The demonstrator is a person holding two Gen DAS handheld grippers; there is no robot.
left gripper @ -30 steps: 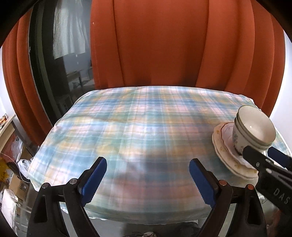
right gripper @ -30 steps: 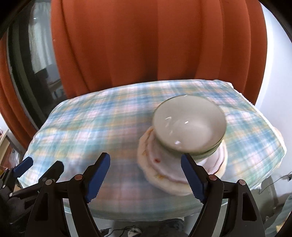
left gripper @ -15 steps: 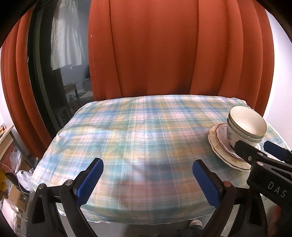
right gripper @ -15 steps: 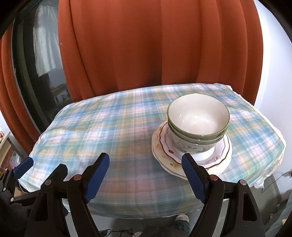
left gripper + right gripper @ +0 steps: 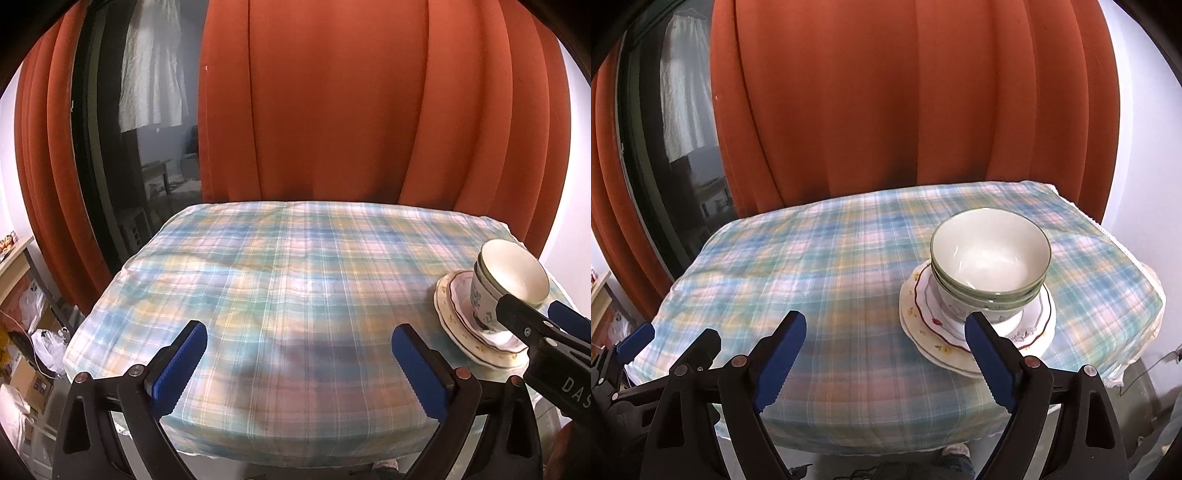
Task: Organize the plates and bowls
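A stack of white bowls with green rims (image 5: 990, 266) sits on a stack of floral plates (image 5: 923, 317) on the right side of the plaid-covered table (image 5: 812, 266). The stack also shows in the left wrist view, with the bowls (image 5: 511, 280) and the plates (image 5: 454, 314) at the far right. My right gripper (image 5: 882, 365) is open and empty near the table's front edge, left of the stack. My left gripper (image 5: 299, 369) is open and empty over the front edge. The right gripper's fingers (image 5: 524, 325) partly hide the plates in the left wrist view.
Orange curtains (image 5: 905, 103) hang behind the table. A dark window (image 5: 110, 147) is at the left. Boxes and bags (image 5: 33, 350) lie on the floor to the left, by a shelf. A white wall (image 5: 1145, 147) is at the right.
Both grippers have drawn back and up from the table, so the table and the stack look smaller and farther away. Both stay open. The stack has not moved.
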